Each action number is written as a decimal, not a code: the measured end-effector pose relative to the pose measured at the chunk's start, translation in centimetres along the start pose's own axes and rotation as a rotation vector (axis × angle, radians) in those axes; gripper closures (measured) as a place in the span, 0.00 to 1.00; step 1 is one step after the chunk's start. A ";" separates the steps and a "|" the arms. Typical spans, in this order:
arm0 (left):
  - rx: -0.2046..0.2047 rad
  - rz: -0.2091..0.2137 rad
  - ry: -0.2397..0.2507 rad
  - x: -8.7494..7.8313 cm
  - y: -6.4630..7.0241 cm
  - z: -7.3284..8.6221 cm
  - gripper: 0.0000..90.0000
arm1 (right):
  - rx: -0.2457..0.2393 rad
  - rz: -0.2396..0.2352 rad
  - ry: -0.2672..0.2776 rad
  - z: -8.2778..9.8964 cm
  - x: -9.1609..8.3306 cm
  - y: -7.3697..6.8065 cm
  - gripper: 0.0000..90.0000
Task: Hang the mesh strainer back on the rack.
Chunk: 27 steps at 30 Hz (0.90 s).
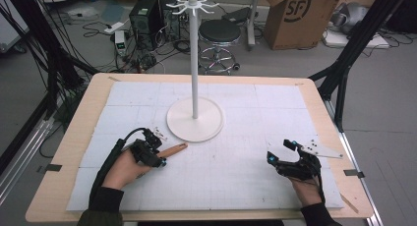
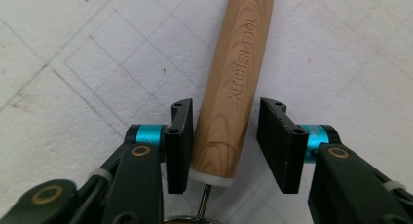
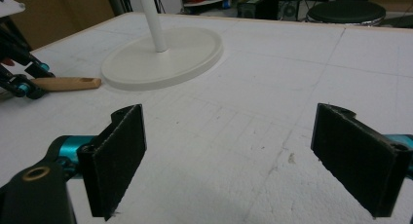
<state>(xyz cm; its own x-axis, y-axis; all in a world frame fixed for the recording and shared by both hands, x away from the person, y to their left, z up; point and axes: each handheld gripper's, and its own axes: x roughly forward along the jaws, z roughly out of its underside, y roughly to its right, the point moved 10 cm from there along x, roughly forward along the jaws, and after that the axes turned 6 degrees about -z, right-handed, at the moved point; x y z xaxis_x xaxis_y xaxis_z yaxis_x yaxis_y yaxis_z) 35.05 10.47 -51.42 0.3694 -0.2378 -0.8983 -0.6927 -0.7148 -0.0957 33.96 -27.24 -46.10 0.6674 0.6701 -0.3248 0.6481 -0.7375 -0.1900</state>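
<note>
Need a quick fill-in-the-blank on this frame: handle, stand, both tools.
1. The words stamped on the wooden handle read KITCHEN ____.
2. The handle lies between the jaws of the ____ tool.
3. The right tool has ____ between its jaws.
4. The round base of the white stand sits on the ____ mat.

Missing words: TOOL; left; nothing; white

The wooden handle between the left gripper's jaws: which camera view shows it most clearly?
The left gripper view: the wooden handle is close up, its stamped lettering readable, between the left gripper's pads, a gap at the right pad. The high view shows a small stick; the right gripper view shows its far end, with a hole.
</note>
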 end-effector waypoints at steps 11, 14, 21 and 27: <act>0.059 -0.012 -0.011 -0.2 0.5 0.0 0.76 | 0.002 0.006 0.009 -0.1 -0.3 0.3 0.13; 0.054 -0.006 -0.008 -0.2 0.5 0.0 0.77 | 0.004 0.010 0.013 -0.1 -0.4 0.4 0.13; 0.046 0.083 0.045 -1.1 0.8 1.3 0.77 | 0.004 0.020 0.015 -0.1 -0.5 0.6 0.13; -0.019 0.079 0.115 -2.2 -0.8 1.6 0.77 | 0.002 0.019 0.013 -0.1 -0.4 0.5 0.13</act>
<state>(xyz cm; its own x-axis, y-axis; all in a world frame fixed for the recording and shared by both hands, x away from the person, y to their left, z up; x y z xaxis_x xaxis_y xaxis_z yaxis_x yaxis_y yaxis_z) 33.79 12.63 -50.08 0.3832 -0.3671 -0.8476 -0.7109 -0.7031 -0.0169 34.06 -27.88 -45.96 0.6844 0.6570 -0.3160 0.6346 -0.7503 -0.1853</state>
